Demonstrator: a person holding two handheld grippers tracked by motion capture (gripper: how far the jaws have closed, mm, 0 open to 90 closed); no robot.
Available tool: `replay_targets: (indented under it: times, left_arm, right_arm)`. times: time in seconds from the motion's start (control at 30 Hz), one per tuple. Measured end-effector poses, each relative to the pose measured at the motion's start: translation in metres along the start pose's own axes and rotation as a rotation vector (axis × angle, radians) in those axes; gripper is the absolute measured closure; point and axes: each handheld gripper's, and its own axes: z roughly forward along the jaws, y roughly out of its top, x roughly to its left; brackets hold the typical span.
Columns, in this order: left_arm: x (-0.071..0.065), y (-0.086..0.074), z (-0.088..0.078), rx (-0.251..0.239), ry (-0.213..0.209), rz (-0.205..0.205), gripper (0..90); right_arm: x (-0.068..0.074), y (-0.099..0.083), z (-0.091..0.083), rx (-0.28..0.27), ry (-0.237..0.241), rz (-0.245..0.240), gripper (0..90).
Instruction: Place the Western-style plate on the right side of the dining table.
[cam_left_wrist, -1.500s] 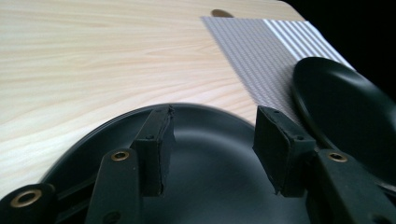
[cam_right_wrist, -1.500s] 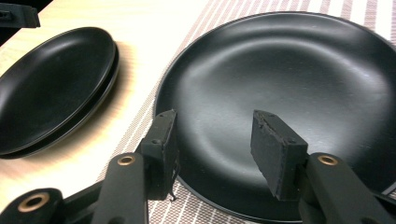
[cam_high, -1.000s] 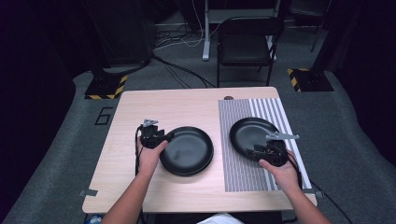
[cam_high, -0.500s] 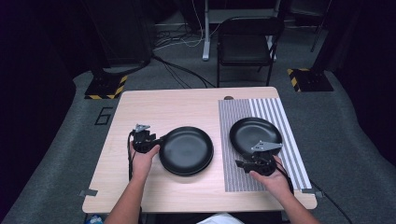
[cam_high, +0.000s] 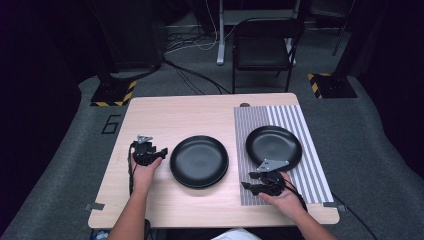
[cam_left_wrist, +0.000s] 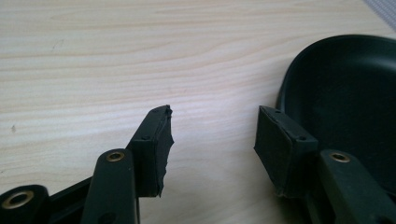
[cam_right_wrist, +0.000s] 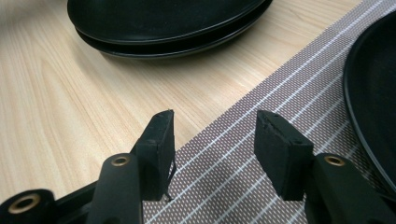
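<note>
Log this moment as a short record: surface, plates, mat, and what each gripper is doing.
surface: wooden table
mat: striped placemat on the table's right part
stacked plates: two black plates on bare wood, one on the other
single plate: black plate on the placemat
left gripper: jaws apart, nothing between them, just left of the stacked plates
right gripper: jaws have just been opening, nothing between them, over the placemat's near left edge
background: folding chair beyond the table
</note>
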Motion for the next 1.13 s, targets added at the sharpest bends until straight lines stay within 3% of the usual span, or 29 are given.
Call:
replay_targets:
  times: [0.13,0.3,0.53,0.6,0.83,1.13]
  left_arm:
    - [0.009,-0.004,0.002,0.007,0.005,-0.017,46.9]
    - [0.018,-0.007,0.006,0.030,0.022,0.003,46.5]
    - [0.030,-0.012,0.009,0.071,0.072,0.017,45.5]
    - [0.030,-0.012,0.010,0.067,0.088,0.032,45.5]
    - [0.028,-0.014,0.015,0.061,0.086,0.074,44.9]
    - [0.028,-0.014,0.021,0.034,0.068,0.088,42.7]
  right_arm:
    - [0.002,0.000,0.007,0.013,0.021,-0.027,48.1]
    - [0.003,-0.001,0.012,0.030,0.038,-0.077,49.7]
    - [0.004,-0.002,0.014,0.021,0.042,-0.081,48.3]
    - [0.005,-0.003,0.016,0.024,0.043,-0.090,49.1]
    - [0.007,-0.004,0.022,0.040,0.041,-0.114,48.7]
    - [0.004,-0.005,0.021,0.012,0.042,-0.113,45.9]
